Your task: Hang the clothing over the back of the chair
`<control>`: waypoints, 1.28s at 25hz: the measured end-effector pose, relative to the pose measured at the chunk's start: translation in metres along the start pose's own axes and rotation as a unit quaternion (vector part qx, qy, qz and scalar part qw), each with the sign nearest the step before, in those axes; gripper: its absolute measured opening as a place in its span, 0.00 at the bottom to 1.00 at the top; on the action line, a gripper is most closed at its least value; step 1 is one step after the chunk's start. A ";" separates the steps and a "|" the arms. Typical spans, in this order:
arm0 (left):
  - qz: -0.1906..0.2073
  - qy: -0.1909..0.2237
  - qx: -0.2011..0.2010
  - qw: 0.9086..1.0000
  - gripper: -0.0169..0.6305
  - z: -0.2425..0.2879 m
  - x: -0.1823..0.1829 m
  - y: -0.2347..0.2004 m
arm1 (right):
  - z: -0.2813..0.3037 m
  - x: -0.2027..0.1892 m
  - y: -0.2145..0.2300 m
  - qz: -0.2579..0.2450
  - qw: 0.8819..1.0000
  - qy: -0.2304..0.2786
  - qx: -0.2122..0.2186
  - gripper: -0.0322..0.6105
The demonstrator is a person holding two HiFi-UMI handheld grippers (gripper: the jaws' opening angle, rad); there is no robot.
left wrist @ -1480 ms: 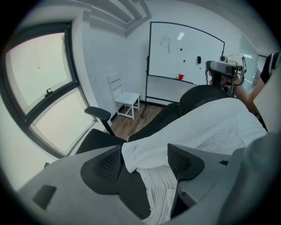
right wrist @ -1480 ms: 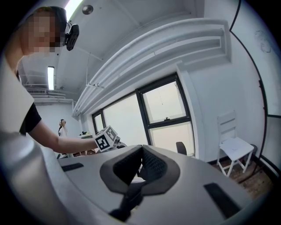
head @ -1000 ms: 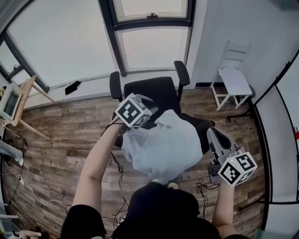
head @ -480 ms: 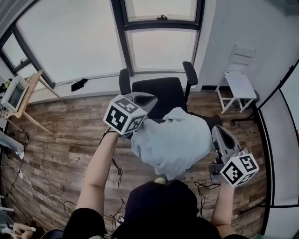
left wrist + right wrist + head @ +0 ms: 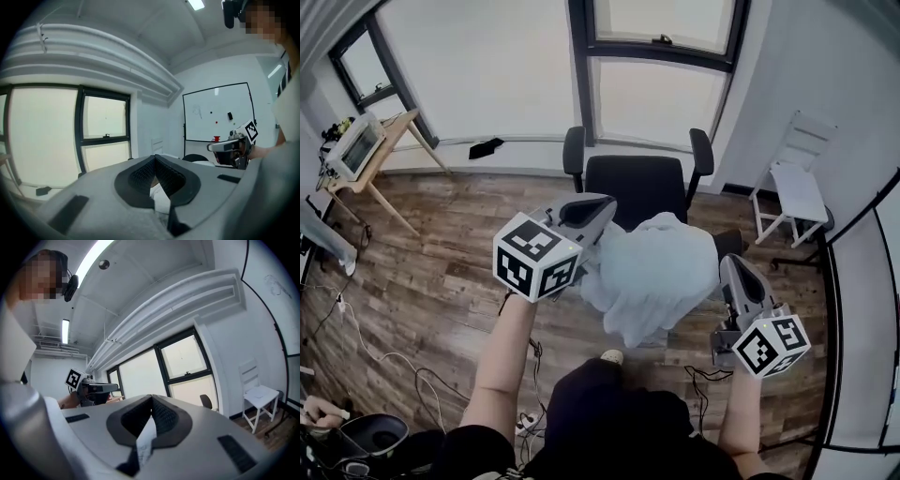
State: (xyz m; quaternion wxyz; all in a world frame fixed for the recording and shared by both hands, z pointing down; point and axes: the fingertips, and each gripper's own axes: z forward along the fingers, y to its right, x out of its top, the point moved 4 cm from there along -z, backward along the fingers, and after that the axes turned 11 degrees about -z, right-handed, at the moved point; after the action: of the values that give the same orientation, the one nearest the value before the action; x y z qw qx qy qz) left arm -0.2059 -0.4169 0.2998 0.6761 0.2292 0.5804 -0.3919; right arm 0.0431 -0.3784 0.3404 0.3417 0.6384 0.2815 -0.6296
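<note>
A white garment (image 5: 654, 272) hangs bunched between my two grippers, in front of the black office chair (image 5: 636, 180) that stands by the window. My left gripper (image 5: 602, 208) holds the garment's left edge, with white cloth pinched between its shut jaws (image 5: 155, 159). At the garment's right edge my right gripper (image 5: 728, 266) is shut on a fold of the same cloth (image 5: 151, 400). The cloth (image 5: 144, 439) shows in the slot below the pads. The chair's backrest and both armrests show above the garment; its seat is mostly hidden behind it.
A white folding chair (image 5: 797, 178) stands against the wall at the right. A wooden table (image 5: 384, 141) with a device is at the left. Cables (image 5: 375, 361) trail over the wood floor. A whiteboard (image 5: 218, 112) hangs on the far wall.
My left gripper has risen and come nearer with the garment's edge, lifting the cloth off the chair seat. The right gripper has shifted only a little.
</note>
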 end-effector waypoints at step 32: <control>-0.097 0.090 0.166 0.977 0.04 -0.131 -0.160 0.195 | -0.149 -0.068 -0.064 -0.054 0.989 -0.018 0.140 0.05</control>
State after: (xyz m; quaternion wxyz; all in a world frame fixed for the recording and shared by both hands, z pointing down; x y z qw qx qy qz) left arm -0.1330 -0.1596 0.3966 0.5323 0.3154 0.5853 -0.5240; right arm 0.0806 -0.2166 0.3986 0.2194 0.6523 0.2186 -0.6918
